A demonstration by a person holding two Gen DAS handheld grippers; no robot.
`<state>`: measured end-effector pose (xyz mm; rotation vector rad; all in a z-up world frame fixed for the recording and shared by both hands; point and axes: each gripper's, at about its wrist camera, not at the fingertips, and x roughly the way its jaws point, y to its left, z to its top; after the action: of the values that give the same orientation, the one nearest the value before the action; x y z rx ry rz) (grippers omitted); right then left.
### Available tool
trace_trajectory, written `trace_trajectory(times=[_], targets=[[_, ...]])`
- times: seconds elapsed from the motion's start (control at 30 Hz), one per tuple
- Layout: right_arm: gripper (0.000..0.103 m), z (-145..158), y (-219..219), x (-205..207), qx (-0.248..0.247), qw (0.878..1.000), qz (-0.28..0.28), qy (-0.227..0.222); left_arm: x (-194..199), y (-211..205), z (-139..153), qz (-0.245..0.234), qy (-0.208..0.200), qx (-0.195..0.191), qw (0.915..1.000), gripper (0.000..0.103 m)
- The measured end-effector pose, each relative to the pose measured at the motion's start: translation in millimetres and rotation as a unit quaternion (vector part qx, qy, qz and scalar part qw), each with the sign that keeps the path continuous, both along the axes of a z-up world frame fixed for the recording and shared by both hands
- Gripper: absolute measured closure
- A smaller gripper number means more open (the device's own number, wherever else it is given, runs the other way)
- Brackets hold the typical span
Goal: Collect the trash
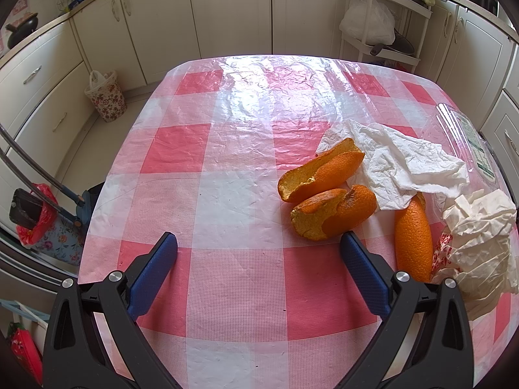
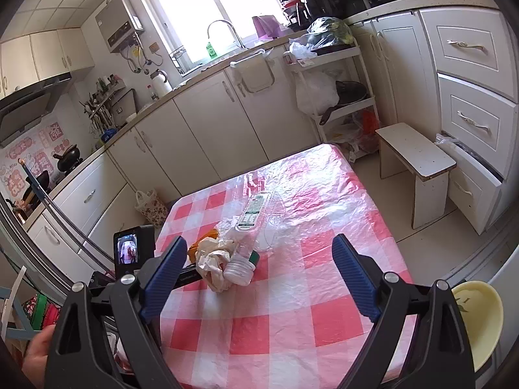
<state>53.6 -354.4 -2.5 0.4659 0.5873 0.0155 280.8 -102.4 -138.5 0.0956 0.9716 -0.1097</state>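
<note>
- Still at the start of collecting: nothing gripped, trash heaped on the right part of the desk (image 1: 240,175).
- Left gripper (image 1: 259,243) spread wide, empty, low over the checked cloth, just short of the nearest orange peel (image 1: 334,217).
- Right gripper (image 2: 259,246) likewise wide apart and empty, well back from the crushed plastic bottle (image 2: 256,223) and crumpled tissue (image 2: 214,259).
- Next, probably: ease forward and right, straddle the peel's rim, close.
- White paper towel (image 1: 402,165) overlapping the peels; risk of dragging it along.
- Broad bare cloth left of the heap; desk edge close behind bottle on the right.
- Floral waste basket (image 1: 107,97) on the floor, past the far left corner; possibly the drop point.
</note>
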Motion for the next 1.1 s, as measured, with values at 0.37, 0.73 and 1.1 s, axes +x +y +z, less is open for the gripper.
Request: trace_trajectory(times=[0.37, 0.73, 1.1], targets=[[0.016, -4, -1, 7, -0.006, 1.0, 0.007, 0.012, 0, 0, 0, 0.0, 0.0, 0.0, 1.0, 0.007], [0.016, -8, 0, 15, -0.016, 0.999, 0.016, 0.024, 0, -1, 0, -0.002, 0.004, -0.001, 1.0, 0.007], [0.016, -10, 15, 27, -0.042, 0.998, 0.04, 0.038, -44, 30, 54, -0.079, -0.025, -0.108, 0.9907, 0.007]])
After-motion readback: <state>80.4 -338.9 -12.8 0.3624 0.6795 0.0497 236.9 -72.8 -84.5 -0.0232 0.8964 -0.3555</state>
